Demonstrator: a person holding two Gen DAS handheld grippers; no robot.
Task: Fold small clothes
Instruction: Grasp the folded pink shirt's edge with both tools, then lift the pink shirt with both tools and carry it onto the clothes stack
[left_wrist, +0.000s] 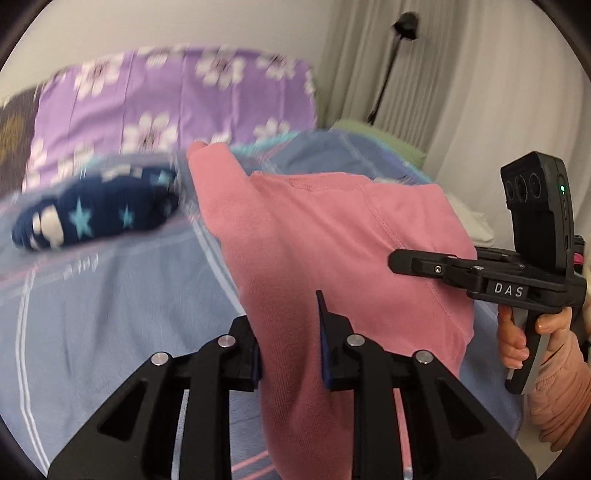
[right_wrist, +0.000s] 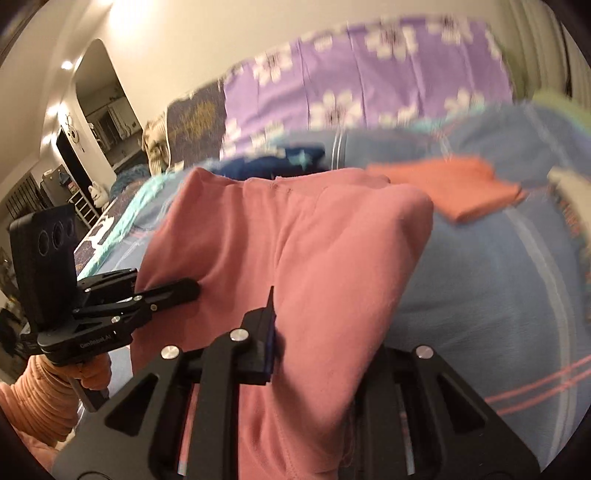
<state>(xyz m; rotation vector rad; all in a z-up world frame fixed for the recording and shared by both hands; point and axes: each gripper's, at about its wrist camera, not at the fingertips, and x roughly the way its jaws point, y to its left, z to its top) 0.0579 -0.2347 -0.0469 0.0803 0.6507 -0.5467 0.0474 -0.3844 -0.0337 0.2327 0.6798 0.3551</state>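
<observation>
Your left gripper (left_wrist: 291, 347) and right gripper (right_wrist: 310, 343) each pinch the pink garment (left_wrist: 332, 236), stretched between them above the blue bedspread (left_wrist: 110, 314); a starry navy garment (left_wrist: 96, 214) lies at ten o'clock.

Blue bedspread (left_wrist: 110, 332) is lying wide open left of the pink garment (left_wrist: 332, 240), star-print bundle (left_wrist: 96, 214) (blurry) is sitting further back.

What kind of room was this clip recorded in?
Most likely a bedroom at home: the pink garment is being handled over a bed with a blue striped sheet, a purple flowered pillow lies behind, and curtains hang alongside.
</observation>
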